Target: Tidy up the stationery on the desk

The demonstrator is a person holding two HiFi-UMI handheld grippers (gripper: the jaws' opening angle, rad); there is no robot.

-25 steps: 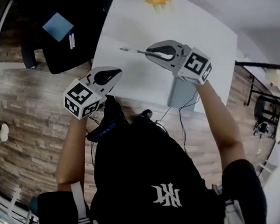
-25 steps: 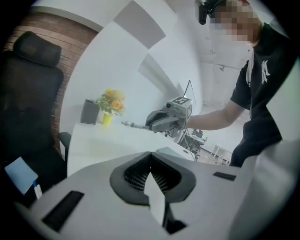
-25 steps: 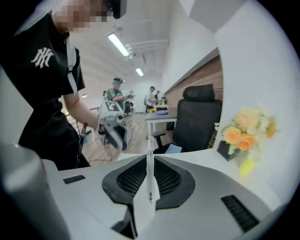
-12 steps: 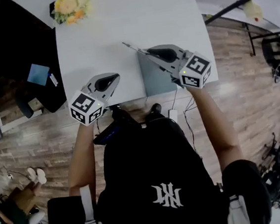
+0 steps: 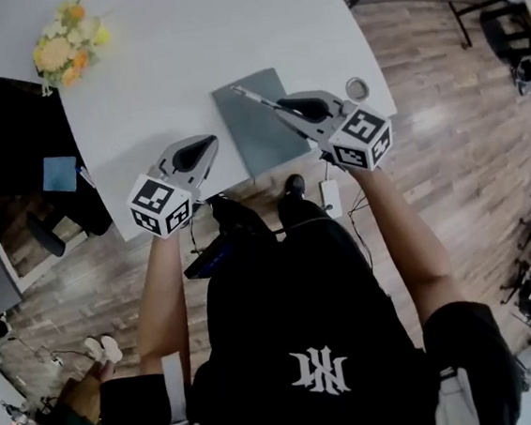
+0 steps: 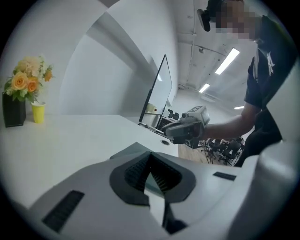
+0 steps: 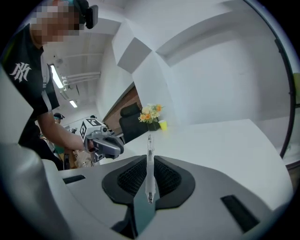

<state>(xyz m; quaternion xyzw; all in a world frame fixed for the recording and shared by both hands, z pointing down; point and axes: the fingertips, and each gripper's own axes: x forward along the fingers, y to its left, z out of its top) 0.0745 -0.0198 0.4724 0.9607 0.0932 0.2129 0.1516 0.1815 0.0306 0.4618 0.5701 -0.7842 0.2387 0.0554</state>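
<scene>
Flowers (image 5: 65, 51) stand at the far left corner of the desk (image 5: 165, 66). The left gripper (image 5: 208, 147) hangs over the near edge, its jaws closed together with nothing between them. Just right of it a grey pad (image 5: 252, 133) lies flat at the near edge. Above the pad, the right gripper (image 5: 292, 110) has its jaws narrow, clamped on a clear pen (image 5: 255, 97). The pen sticks out toward the far left, clear of the desktop. Farther right is a small round hole (image 5: 357, 88) in the desktop. I judge the pen picked up but not yet put away. No holder or box for it shows, so placing it is left. No other loose stationery shows on the desk.
</scene>
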